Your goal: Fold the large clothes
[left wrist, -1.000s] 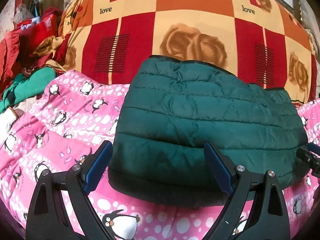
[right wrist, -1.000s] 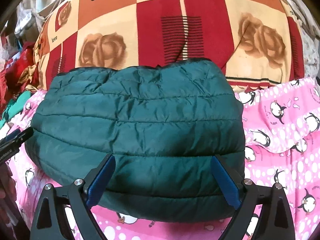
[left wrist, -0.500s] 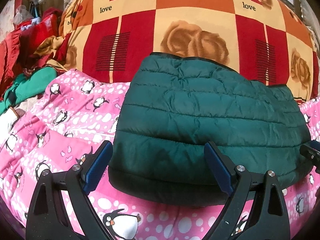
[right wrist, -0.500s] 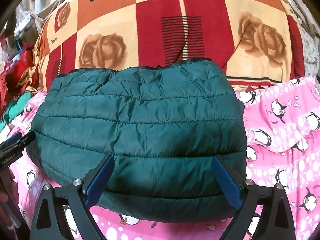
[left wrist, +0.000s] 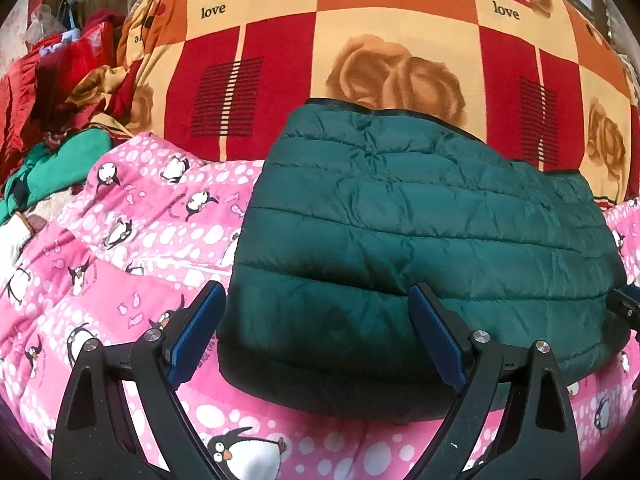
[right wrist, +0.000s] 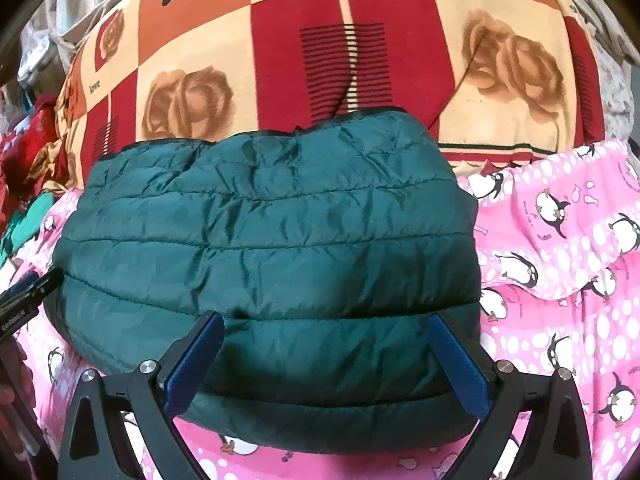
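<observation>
Both tongs stand spread with nothing pinched: the left tongs (left wrist: 316, 328) hover over the near left corner of the green puffer jacket (left wrist: 420, 240), and the right tongs (right wrist: 326, 354), a touch wider than a second ago, hang above its near edge. Compared with a second ago the jacket sits a little lower in both views and has not changed shape, a folded bundle lying across the pink penguin sheet (left wrist: 120, 272) and the rose blanket (left wrist: 360, 40). Likely the fold is finished or nearly so.
</observation>
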Motion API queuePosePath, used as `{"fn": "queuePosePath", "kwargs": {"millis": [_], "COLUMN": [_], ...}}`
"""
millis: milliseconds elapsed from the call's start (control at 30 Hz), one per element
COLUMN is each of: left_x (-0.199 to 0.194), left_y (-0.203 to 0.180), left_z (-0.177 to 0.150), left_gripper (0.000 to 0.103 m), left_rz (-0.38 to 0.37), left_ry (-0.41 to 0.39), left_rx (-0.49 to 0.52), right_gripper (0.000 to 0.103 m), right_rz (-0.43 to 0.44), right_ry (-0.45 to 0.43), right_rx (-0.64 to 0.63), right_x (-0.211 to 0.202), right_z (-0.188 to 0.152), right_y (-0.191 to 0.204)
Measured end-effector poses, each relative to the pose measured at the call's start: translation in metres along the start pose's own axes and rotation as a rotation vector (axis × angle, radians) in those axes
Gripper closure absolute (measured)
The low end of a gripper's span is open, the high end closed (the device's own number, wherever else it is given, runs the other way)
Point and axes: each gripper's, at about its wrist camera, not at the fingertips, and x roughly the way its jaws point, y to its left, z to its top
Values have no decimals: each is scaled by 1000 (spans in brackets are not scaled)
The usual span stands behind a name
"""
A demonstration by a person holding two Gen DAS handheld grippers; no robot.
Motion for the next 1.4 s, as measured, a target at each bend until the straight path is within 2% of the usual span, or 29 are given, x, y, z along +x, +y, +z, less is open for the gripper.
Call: {"fn": "queuePosePath", "kwargs": {"millis": [233,467,767,933,1067,1133,1400], "left_x": [9,19,31,46,63,72,101], "left_y": [7,17,26,34,47,53,58], "left_z": [4,9,17,24,29,31,33], "left_gripper": [10,10,10,10,9,1,0], "left_rz": [-14,-68,-100,-165,-263,-294,-442], "left_ry": [19,49,66,95,152,180,243], "left_rx": [-23,-64,-84,-121,-183,-213,-267], "right_gripper": [2,1,1,0,0,0,0], "right_rz": [-13,-21,-14,62,126,170,325], "right_ry": [4,5,11,59,88,105,173], "right_rx": [9,25,98,196,281,299,319], "right_x": [6,12,17,33,49,57,93], "right_z": [3,8,17,20,21,23,37], "right_y": [-7,-17,-44,-65,-86,-92,-108]}}
